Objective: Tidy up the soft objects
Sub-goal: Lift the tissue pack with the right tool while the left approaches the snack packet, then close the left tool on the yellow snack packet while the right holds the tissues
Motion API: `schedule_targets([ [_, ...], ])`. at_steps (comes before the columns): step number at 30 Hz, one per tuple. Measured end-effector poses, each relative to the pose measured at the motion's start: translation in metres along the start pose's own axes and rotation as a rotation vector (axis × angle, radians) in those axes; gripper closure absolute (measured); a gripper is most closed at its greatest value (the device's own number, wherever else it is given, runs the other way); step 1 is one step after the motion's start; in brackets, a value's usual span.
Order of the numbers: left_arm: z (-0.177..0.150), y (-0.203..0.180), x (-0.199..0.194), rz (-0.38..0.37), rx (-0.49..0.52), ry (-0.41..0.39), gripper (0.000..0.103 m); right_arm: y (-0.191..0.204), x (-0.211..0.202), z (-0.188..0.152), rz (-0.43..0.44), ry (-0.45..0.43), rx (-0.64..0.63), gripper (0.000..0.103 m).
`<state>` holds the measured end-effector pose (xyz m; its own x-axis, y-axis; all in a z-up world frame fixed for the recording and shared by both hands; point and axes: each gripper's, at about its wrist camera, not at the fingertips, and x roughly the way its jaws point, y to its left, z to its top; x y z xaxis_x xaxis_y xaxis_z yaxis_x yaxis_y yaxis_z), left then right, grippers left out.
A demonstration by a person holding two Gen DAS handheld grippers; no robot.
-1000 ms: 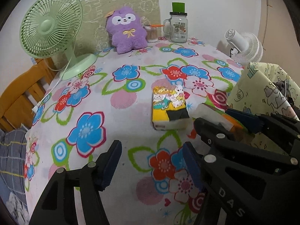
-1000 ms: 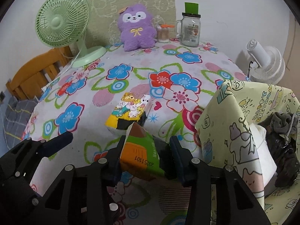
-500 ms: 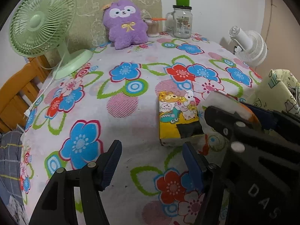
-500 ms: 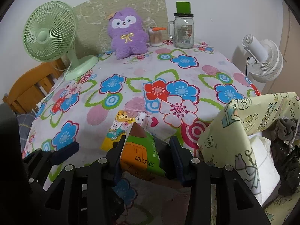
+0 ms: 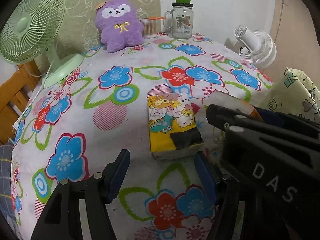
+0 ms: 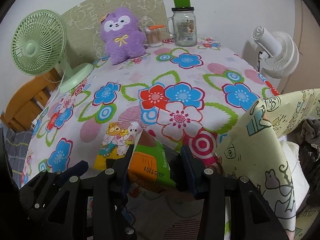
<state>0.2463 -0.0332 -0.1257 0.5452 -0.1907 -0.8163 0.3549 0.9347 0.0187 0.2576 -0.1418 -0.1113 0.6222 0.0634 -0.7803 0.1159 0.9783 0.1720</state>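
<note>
Trouble seemed likeliest around the green and orange tissue pack (image 6: 152, 166), which the right hand-held gripper (image 6: 156, 166) had clamped between its blue pads, low over the near edge of the desk (image 6: 200, 64). The pack was soft, and the pads pinched only its lower part, so it could have buckled or slid out if the grip had loosened in the air. It hung just beside the yellow cartoon tissue pack (image 5: 172, 126), which lay flat on the flowered cloth; a careless lowering might have nudged that one askew or left the two overlapping. The left hand-held gripper (image 5: 160, 172) hovered with its jaws apart and nothing between them, just short of the yellow pack's near end. The right tool crossed close on its right side, so the two could have knocked together if both had closed in at once. A cartoon-printed bag (image 6: 260, 132) stood open near the right edge; a snag on its flap looked possible.
</note>
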Motion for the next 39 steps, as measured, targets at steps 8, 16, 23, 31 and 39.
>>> schedule_targets([
  [8,0.005,0.0,0.006,-0.02,-0.023,0.005,0.072,-0.001,0.001,0.0,0.015,0.0,-0.008,0.055],
  [16,0.004,-0.001,0.004,-0.023,-0.01,-0.008,0.103,0.0,0.002,0.001,0.014,0.002,-0.02,0.055],
  [23,0.006,0.002,-0.004,-0.003,-0.005,-0.026,0.103,0.004,0.002,0.007,0.021,-0.008,-0.016,0.055],
  [31,0.021,0.001,-0.022,-0.007,-0.044,-0.077,0.032,0.004,-0.011,0.027,0.045,-0.041,-0.002,0.055],
  [39,0.042,-0.002,-0.014,-0.033,-0.112,-0.049,0.021,-0.005,-0.012,0.048,0.028,-0.031,0.005,0.055],
])
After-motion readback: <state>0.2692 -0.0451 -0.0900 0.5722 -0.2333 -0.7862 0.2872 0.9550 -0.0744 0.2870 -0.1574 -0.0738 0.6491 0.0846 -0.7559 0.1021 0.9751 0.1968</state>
